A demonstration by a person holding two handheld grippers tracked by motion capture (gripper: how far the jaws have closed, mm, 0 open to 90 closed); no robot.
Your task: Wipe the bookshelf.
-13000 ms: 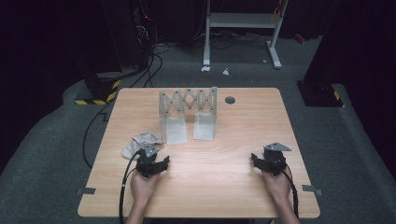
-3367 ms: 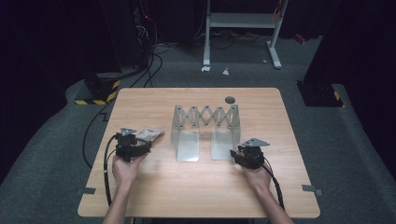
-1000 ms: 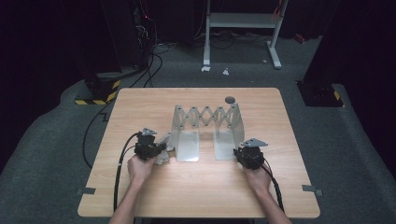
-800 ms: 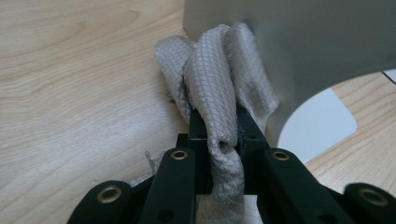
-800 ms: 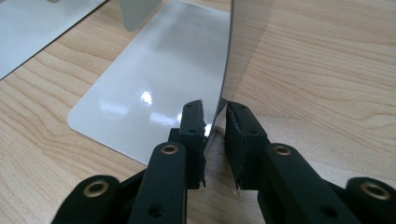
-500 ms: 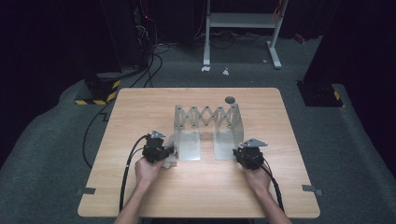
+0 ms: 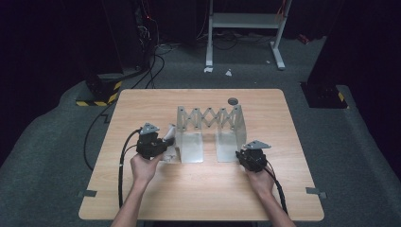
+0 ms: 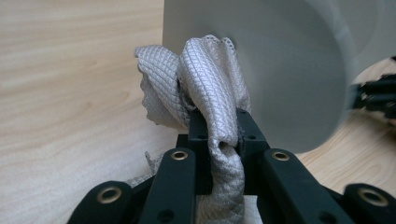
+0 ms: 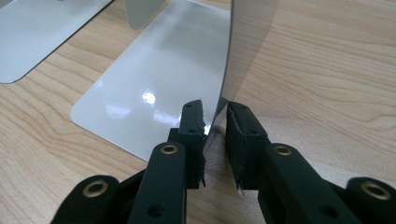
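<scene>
Dark floor and black stands ring the pale wooden table (image 7: 203, 198), and near its middle stands a grey metal expanding bookend rack (image 7: 210, 118) — two upright end plates joined by a scissor lattice, each with a flat foot plate lying toward six o'clock.

Our left gripper (image 7: 158, 144) sits at the rack's nine o'clock side, its jaws pinched on a bunched grey mesh cloth (image 8: 205, 93). In the left gripper view the cloth's wad rests right up against the outer face of the left end plate (image 8: 280, 70); whether it actually presses on the metal we cannot quite tell.

Our right gripper (image 7: 246, 158) is at the rack's four o'clock corner. In the right gripper view its jaws (image 9: 215, 126) straddle the thin edge of the right end plate (image 9: 247, 42), close around it, with the pads apparently nipping the sheet to steady it; the glossy foot plate (image 9: 154, 79) lies at ten o'clock from the jaws.

We judge the work to be wiping the rack, and it looks barely begun — the rack is braced and the cloth is at the first plate. Left to do, as we read it: rub that face, then the lattice, the foot plates and the far end plate.
</scene>
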